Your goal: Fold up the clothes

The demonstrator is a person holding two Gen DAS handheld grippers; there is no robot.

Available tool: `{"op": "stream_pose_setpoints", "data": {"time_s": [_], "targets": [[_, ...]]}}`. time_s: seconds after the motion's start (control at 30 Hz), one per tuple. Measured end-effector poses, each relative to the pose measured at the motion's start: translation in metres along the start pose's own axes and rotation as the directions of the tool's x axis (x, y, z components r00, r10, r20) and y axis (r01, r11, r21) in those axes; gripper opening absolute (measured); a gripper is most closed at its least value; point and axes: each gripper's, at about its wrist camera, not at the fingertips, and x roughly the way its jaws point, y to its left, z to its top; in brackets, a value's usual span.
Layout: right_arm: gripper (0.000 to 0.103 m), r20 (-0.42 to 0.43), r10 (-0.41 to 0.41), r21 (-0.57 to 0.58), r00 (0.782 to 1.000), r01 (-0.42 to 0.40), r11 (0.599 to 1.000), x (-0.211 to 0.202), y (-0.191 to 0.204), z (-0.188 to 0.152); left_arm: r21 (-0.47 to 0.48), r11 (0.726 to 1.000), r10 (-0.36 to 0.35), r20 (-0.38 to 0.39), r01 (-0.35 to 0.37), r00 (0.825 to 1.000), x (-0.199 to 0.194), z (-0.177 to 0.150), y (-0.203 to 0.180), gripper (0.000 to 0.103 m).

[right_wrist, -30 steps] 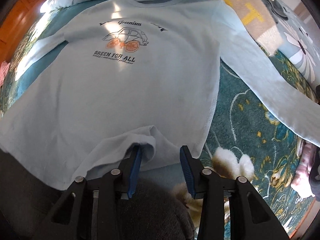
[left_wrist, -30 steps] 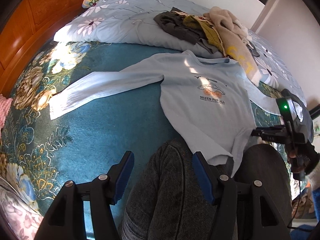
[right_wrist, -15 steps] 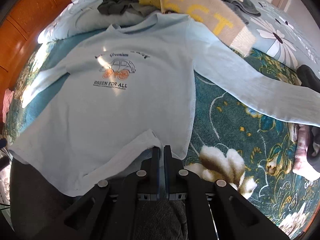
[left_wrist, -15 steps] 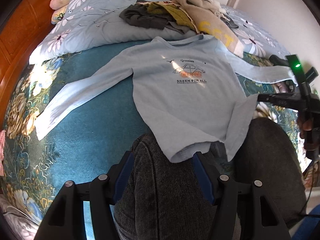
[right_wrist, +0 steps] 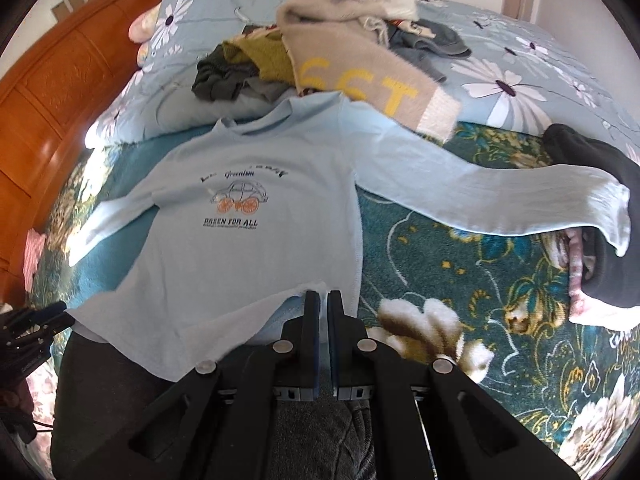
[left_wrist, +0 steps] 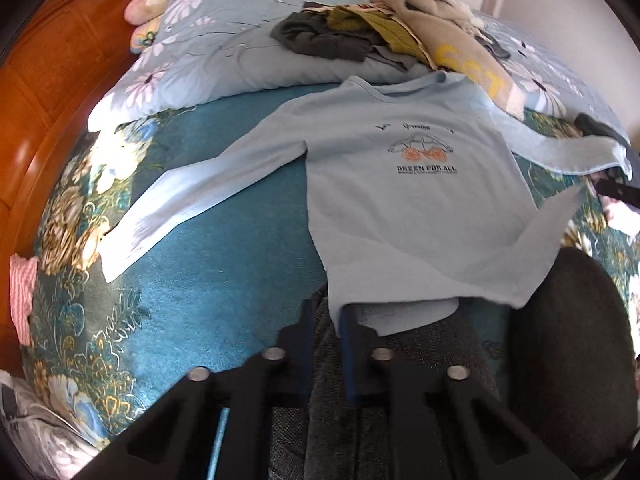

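Both hem corners of the shirt are now coming up off our lap, where a second ago they were lying slack.

Our left gripper (left_wrist: 326, 320) has just been closing, and its fingers are now pinching the left hem corner of the pale blue long-sleeved shirt (left_wrist: 404, 216); our right gripper (right_wrist: 324, 312) is pressing its fingers together on the right hem corner. We are seeing the shirt lying face up on the teal floral bedspread (left_wrist: 192, 280), sleeves spread wide, its hem draping over our dark-trousered knees (left_wrist: 572, 340). Its chest print is showing a small car with orange wheels and "GREEN FOR ALL". Behind the collar, a heap of clothes (right_wrist: 256, 68) is sitting on a daisy-print quilt (right_wrist: 512, 80), topped by a fuzzy beige knit (right_wrist: 360, 60) with yellow lettering. A wooden headboard (right_wrist: 60, 92) is standing at the left.
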Motion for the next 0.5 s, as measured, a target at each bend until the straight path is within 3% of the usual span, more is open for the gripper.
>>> {"op": "stream_pose_setpoints", "data": {"time_s": [0.23,0.5], "targets": [[0.004,0.036,0.003,0.042,0.999,-0.004,0.999,-0.032,-0.023,-0.011,0.028,0.999,0.013,0.069,-0.015,0.998,-0.024,0.005,0.001,0.006],[0.004,-0.122,0.058,-0.019,0.991,-0.060,0.998,0.033,-0.018,-0.009,-0.018,1.000,-0.001,0.032,0.002,0.999,-0.015,0.004,0.010,0.006]]}}
